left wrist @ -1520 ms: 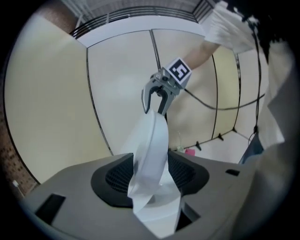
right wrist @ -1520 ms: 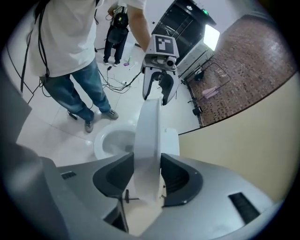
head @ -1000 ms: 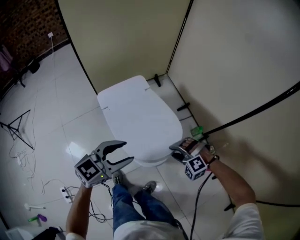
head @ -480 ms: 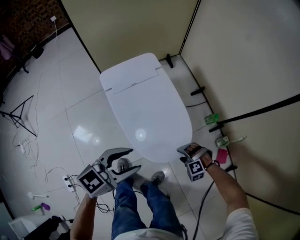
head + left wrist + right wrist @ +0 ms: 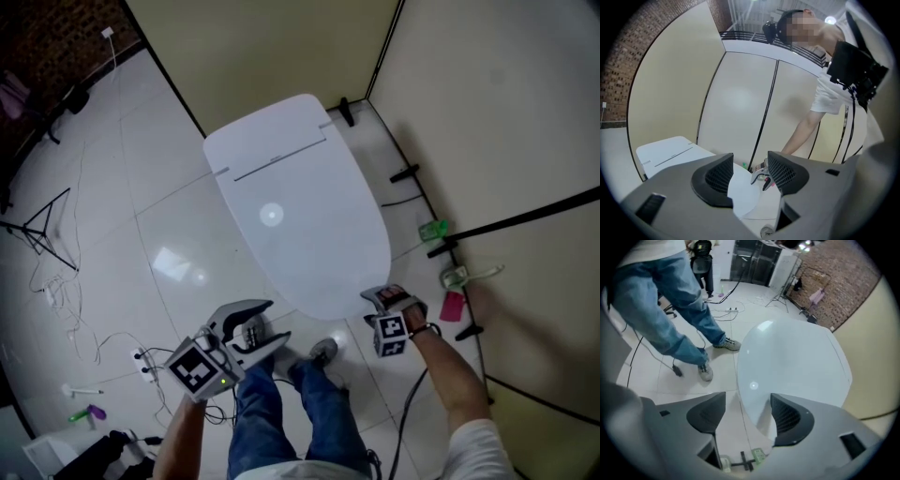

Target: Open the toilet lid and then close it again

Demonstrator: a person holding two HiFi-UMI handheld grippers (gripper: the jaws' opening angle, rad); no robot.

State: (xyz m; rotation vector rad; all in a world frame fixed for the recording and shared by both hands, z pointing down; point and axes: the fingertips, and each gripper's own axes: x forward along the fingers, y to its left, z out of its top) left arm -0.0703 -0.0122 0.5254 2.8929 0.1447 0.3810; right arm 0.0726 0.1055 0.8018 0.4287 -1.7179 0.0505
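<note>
The white toilet lid [image 5: 300, 216] lies shut over the bowl, in the middle of the head view. My right gripper [image 5: 371, 298] points steeply down at the lid's near right rim. Its jaws are opening. In the right gripper view the lid [image 5: 792, 357] has its rim running through the gap of the right gripper [image 5: 747, 414], with no pad pressing on it. My left gripper [image 5: 273, 323] hangs off the lid's near left, over the floor, open and empty. In the left gripper view the left gripper [image 5: 750, 165] looks across the lid [image 5: 670, 150] towards the right gripper [image 5: 761, 176].
The person's jeans and shoes [image 5: 323, 352] stand just before the bowl. Cables and a power strip [image 5: 141, 361] lie on the tiles at the left, with a tripod [image 5: 37, 248] further off. Small green [image 5: 433, 229] and pink [image 5: 452, 306] items sit by the right partition wall.
Both grippers have sunk, the right one more. The lid now shows longer and flatter. The right jaws have widened at its front rim.
</note>
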